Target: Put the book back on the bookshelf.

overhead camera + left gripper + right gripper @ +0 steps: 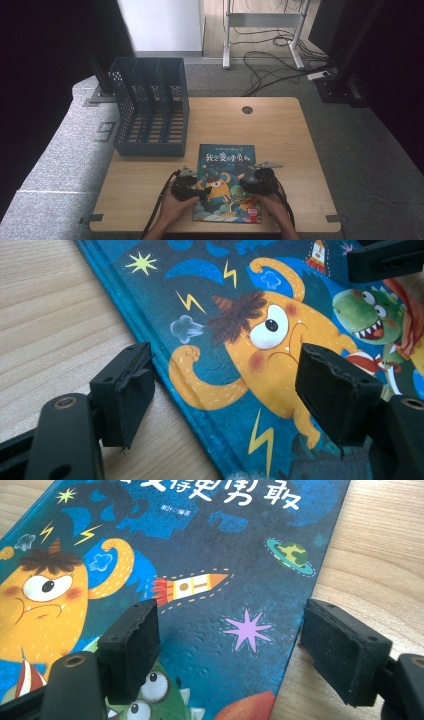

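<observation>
1. While our left gripper point(201, 191) straddles the picture book's point(226, 180) left edge, jaws wide, nothing is gripped.
2. Our right gripper point(243, 187) gapes likewise across its right edge.
3. The book lies flat on the wooden table point(280, 130), near the blue file rack point(150, 105).

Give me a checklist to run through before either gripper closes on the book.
1. Book flat on the table: ok.
2. Left gripper jaws astride the book's left edge, one over the wood, one over the cover: ok.
3. Right gripper jaws astride the right edge: ok.
4. Both sets of jaws apart, nothing clamped: ok.
5. A jaw under the cover to lift it: cannot tell.
6. File rack slots free to take the book: ok.
</observation>
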Available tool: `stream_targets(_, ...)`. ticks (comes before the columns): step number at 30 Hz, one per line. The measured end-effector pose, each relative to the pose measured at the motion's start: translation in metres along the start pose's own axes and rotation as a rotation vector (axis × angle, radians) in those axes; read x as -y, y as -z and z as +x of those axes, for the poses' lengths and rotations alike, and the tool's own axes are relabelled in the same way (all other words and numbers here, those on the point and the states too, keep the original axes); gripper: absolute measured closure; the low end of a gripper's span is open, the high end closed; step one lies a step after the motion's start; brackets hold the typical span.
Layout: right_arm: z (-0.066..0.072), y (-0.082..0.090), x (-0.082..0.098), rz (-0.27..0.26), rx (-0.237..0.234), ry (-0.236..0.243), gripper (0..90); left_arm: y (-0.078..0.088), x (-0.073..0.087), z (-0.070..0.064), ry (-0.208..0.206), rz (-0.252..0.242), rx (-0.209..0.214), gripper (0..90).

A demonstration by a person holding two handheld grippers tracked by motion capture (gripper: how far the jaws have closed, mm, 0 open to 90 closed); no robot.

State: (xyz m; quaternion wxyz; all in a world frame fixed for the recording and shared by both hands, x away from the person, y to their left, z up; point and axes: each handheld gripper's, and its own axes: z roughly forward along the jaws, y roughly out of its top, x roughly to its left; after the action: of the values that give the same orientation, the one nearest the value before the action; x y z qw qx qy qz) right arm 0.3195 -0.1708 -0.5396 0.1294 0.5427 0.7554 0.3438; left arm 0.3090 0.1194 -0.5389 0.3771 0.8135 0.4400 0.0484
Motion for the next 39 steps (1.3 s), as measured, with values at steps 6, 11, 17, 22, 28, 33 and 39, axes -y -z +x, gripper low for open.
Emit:
stream_targets(6, 0.002, -0.003, -0.005, -0.011, 0.010, -0.020, 22.6, -0.003, -0.001, -0.001, -0.014, -0.012, -0.041, 24.6)
stream_targets(11, 0.002, -0.006, -0.008, -0.012, 0.022, -0.027, 23.9, -0.003, -0.005, 0.001, -0.020, -0.012, -0.042, 24.8)
stream_targets(17, 0.000, -0.005, -0.010, -0.007, 0.012, -0.033, 24.8, -0.004, -0.009, 0.001, -0.026, -0.004, -0.042, 24.6)
stream_targets(22, -0.005, -0.004, -0.007, 0.001, -0.015, -0.020, 26.1, -0.001, -0.006, 0.003, -0.005, -0.012, -0.020, 26.1)
stream_targets(28, 0.000, 0.000, 0.000, -0.003, 0.004, -0.012, 27.0, -0.001, -0.004, 0.002, -0.009, -0.006, -0.020, 25.4)
stream_targets(33, 0.000, 0.001, 0.002, -0.019, 0.012, -0.028, 30.6, -0.001, -0.005, 0.003, -0.005, -0.021, -0.019, 25.6)
stream_targets(39, -0.002, 0.000, -0.001, -0.022, 0.005, -0.055, 33.7, -0.002, -0.007, 0.004, -0.012, -0.022, -0.027, 25.8)
